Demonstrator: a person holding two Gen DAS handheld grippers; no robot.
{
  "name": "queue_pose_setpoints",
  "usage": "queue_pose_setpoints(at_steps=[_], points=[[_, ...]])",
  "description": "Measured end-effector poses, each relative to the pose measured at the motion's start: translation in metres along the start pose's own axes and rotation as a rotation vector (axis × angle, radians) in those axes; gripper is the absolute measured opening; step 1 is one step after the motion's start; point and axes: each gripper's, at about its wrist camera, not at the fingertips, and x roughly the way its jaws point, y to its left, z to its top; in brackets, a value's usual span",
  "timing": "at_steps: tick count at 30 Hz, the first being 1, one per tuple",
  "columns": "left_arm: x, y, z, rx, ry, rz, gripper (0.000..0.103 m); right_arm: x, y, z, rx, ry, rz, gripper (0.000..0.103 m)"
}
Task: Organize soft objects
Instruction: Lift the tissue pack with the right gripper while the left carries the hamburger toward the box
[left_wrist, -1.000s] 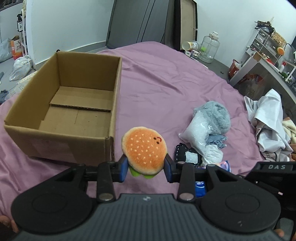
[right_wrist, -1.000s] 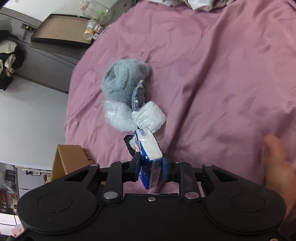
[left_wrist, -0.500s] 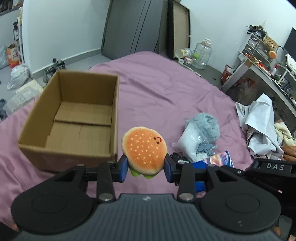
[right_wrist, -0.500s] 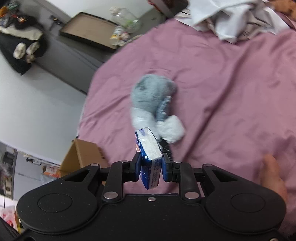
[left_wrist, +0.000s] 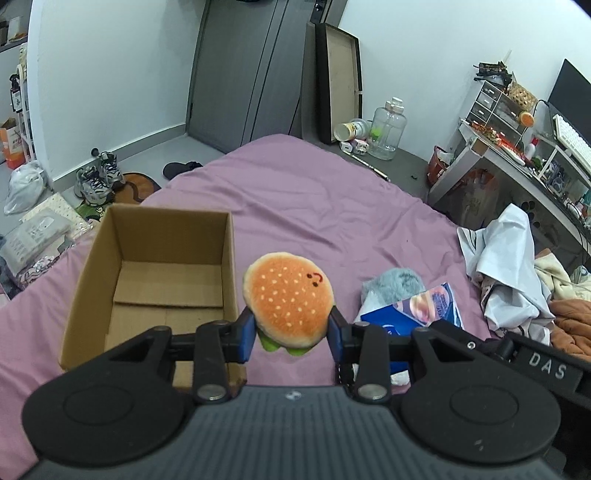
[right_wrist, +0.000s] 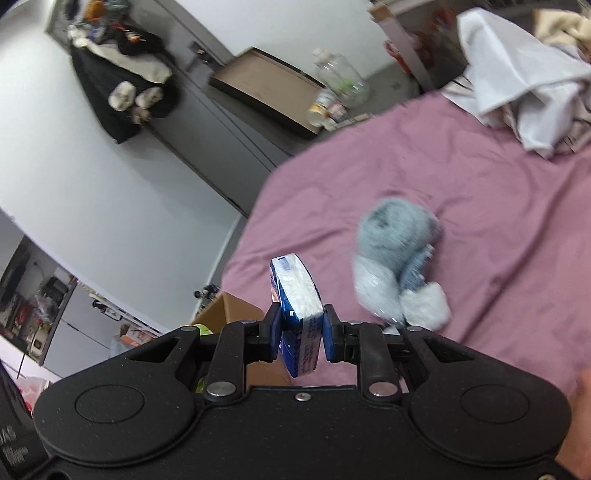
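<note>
Both loads have risen off the bed over the last second. At lower centre, the left gripper (left_wrist: 291, 334) fingers pinch the burger plush (left_wrist: 288, 299); the right gripper (right_wrist: 298, 334) clamps the blue tissue pack (right_wrist: 297, 295). Beyond, left of centre, the cardboard box (left_wrist: 229, 258) waits empty, likely next.

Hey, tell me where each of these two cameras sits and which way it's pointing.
Left wrist: rides on the left claw, looking forward and down over the bed at the cardboard box; the claw grips a burger plush.
Right wrist: rides on the right claw, tilted, holding a tissue pack; skin shows at lower right.
Shared: bed, box, grey fluffy bundle, tissue pack.
</note>
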Motion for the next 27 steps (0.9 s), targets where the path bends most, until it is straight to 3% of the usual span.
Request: queue_pose_setpoints(at_steps=[11,27], points=[[0.010,0.027,0.029,0.008,-0.020,0.034,0.038,0.013,0.026,0.005,-0.102,-0.082,0.078,0.022],[0.051,0.089,0.062,-0.081,-0.018,0.102,0.038,0.056,0.053,0.008,-0.116,-0.068,0.124,0.022]])
